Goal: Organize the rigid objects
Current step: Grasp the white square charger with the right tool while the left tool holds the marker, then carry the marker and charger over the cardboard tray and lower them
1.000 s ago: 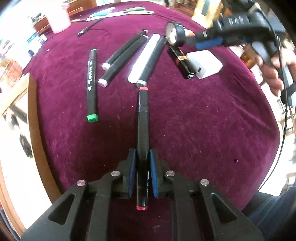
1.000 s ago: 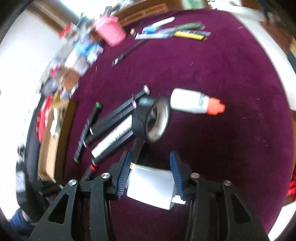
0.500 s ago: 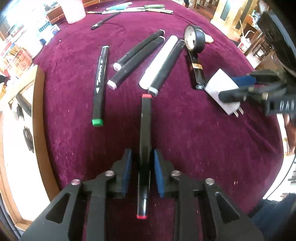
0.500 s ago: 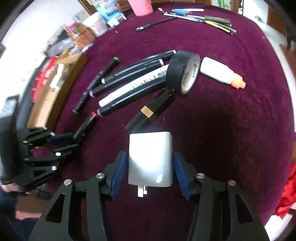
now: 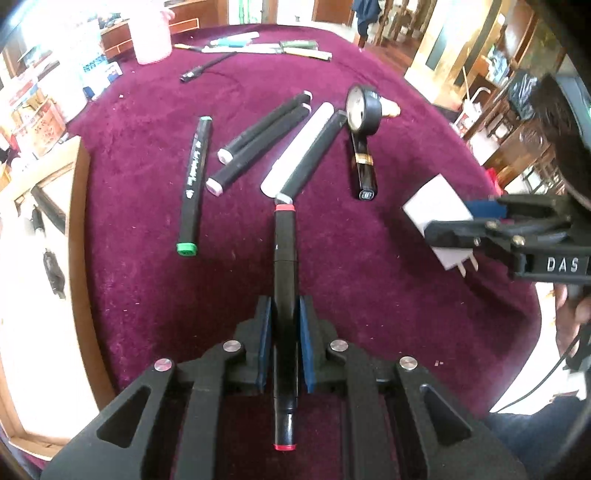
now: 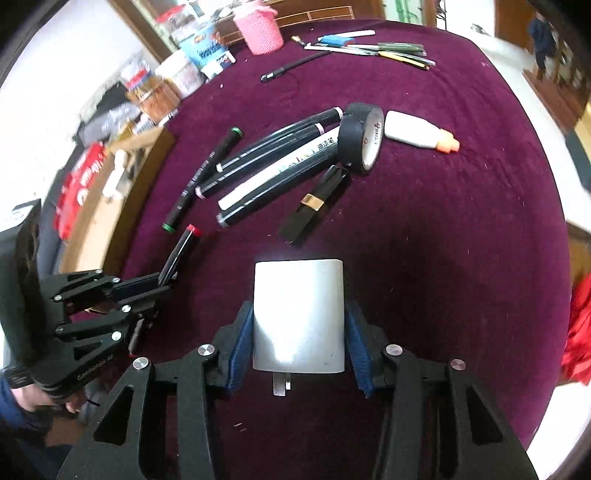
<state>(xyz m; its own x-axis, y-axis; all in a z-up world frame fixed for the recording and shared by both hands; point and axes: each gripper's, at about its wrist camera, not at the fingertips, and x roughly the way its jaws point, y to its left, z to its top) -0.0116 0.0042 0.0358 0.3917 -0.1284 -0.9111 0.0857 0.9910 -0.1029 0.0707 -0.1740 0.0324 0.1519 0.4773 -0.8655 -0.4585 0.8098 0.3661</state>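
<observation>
My left gripper (image 5: 284, 314) is shut on a black marker with red caps (image 5: 284, 258), held above the maroon cloth and pointing at a row of markers (image 5: 280, 147). My right gripper (image 6: 299, 325) is shut on a white charger plug (image 6: 299, 314), prongs toward the camera, lifted over the cloth. In the right wrist view the left gripper (image 6: 162, 284) and its marker (image 6: 183, 245) sit at the left. In the left wrist view the right gripper (image 5: 461, 218) and plug (image 5: 436, 210) sit at the right.
On the maroon cloth (image 6: 443, 240) lie a green-capped marker (image 6: 203, 181), several black and white markers (image 6: 273, 166), a black tape roll (image 6: 360, 138), a black lipstick tube (image 6: 314, 201) and a white bottle with an orange cap (image 6: 417, 131). Pens (image 6: 369, 48), a pink basket (image 6: 258, 26).
My right gripper has closed on the white plug, lifted it and drawn it back from the lipstick tube. My left gripper has kept hold of the red-capped marker.
</observation>
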